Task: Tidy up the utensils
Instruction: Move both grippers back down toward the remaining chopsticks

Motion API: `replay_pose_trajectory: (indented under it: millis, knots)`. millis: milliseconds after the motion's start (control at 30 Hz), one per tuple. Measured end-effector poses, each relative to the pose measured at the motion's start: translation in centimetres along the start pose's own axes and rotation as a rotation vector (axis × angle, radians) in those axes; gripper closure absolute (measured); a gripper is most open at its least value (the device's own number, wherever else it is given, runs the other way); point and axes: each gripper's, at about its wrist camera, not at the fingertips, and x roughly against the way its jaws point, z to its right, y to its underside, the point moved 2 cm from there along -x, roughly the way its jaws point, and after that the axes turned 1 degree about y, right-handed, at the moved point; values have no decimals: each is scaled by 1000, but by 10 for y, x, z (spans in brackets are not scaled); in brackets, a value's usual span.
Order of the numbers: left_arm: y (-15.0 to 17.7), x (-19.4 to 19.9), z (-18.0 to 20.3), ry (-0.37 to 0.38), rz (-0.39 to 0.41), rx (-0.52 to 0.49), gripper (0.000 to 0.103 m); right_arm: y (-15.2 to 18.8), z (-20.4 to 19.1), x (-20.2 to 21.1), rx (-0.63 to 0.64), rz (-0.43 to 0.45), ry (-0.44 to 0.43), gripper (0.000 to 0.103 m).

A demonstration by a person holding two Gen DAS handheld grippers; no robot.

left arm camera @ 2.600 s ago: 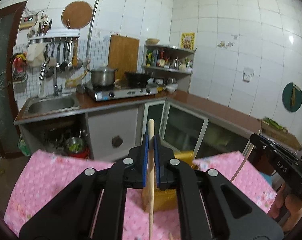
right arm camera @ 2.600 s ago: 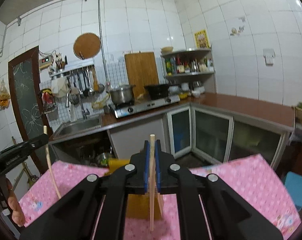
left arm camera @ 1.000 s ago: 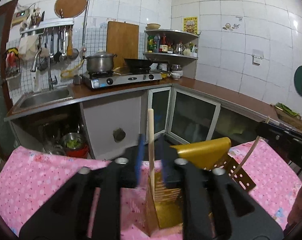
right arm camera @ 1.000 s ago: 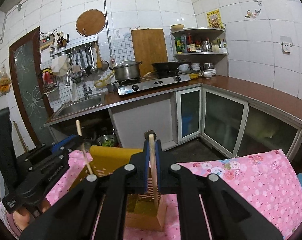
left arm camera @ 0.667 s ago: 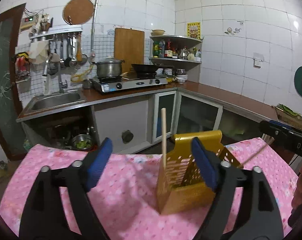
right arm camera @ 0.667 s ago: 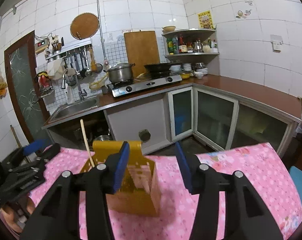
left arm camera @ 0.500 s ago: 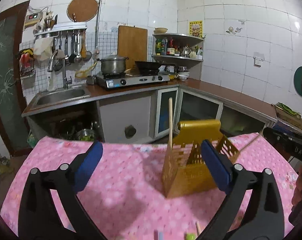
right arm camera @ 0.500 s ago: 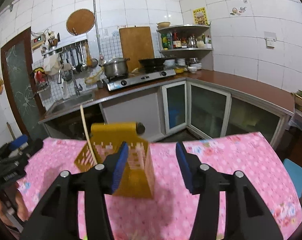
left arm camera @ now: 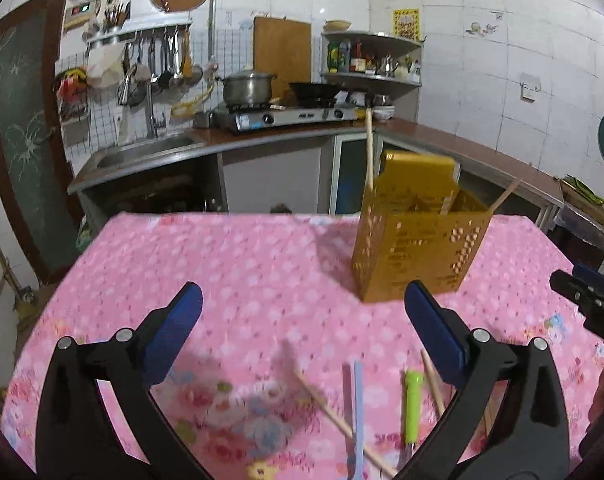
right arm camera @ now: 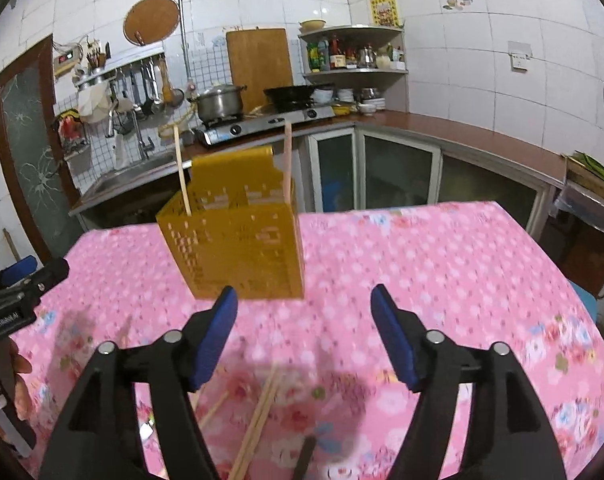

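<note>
A yellow perforated utensil holder (left arm camera: 416, 238) stands on the pink floral tablecloth (left arm camera: 242, 264) with wooden chopsticks (left arm camera: 369, 152) upright in it. It also shows in the right wrist view (right arm camera: 238, 248), with chopsticks (right arm camera: 287, 160) sticking out. My left gripper (left arm camera: 302, 322) is open and empty, back from the holder. My right gripper (right arm camera: 304, 326) is open and empty, just in front of the holder. Loose utensils lie near me: chopsticks (left arm camera: 334, 416), a blue-handled piece (left arm camera: 358, 412) and a green-handled piece (left arm camera: 412, 408). More loose chopsticks (right arm camera: 258, 420) lie under the right gripper.
The table's far edge faces a kitchen counter with a sink (left arm camera: 142, 152), a stove with a pot (left arm camera: 248, 88) and glass cabinet doors (right arm camera: 398, 172). The other gripper shows at the right edge of the left wrist view (left arm camera: 590, 304) and the left edge of the right wrist view (right arm camera: 18, 296).
Both grippers opened and let go of their chopsticks, which now stand in the holder. Both grippers then drew back and tilted down, bringing loose utensils on the cloth into view.
</note>
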Motion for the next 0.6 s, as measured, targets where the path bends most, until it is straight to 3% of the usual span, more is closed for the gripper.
replay_pose_trajectory:
  millis: [600]
  knots:
    - [61, -34, -6, 28, -161, 45, 5, 67, -5, -24, 39, -134, 103, 31]
